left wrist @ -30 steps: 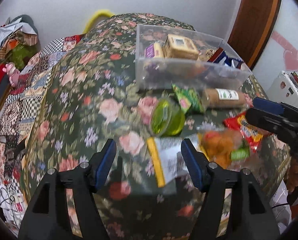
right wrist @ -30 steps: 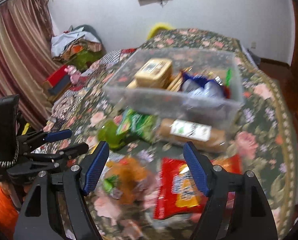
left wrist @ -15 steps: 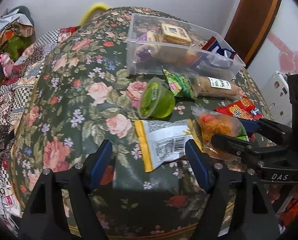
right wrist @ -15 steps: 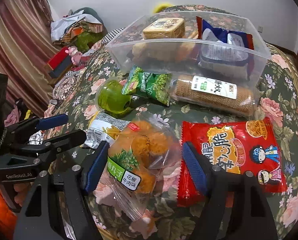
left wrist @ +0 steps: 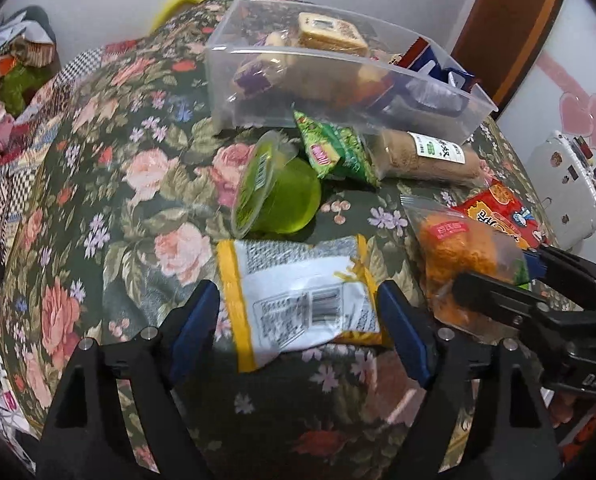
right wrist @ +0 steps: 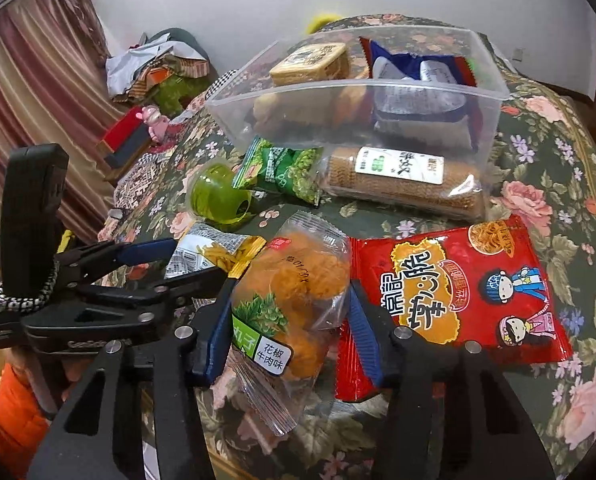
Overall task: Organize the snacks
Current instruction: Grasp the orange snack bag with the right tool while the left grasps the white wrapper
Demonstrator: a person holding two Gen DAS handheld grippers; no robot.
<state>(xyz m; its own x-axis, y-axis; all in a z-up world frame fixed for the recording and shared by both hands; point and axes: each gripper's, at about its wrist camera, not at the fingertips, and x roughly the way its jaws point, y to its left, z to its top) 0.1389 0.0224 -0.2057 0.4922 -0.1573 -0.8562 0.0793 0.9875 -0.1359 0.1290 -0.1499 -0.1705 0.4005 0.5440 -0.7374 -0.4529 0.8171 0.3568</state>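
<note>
Your left gripper (left wrist: 298, 320) straddles the yellow-edged packet (left wrist: 298, 300) and your right gripper (right wrist: 288, 332) the clear meatball bag (right wrist: 290, 300) — both wide, unclosed — so pinching only slippery film near the tablecloth's (left wrist: 138, 200) edge risks dropped snacks.

A floral tablecloth (left wrist: 98, 200) covers the table; striped curtains (right wrist: 30, 92) hang beside heaped clothes (right wrist: 158, 68) and a pink toy (right wrist: 156, 120).
</note>
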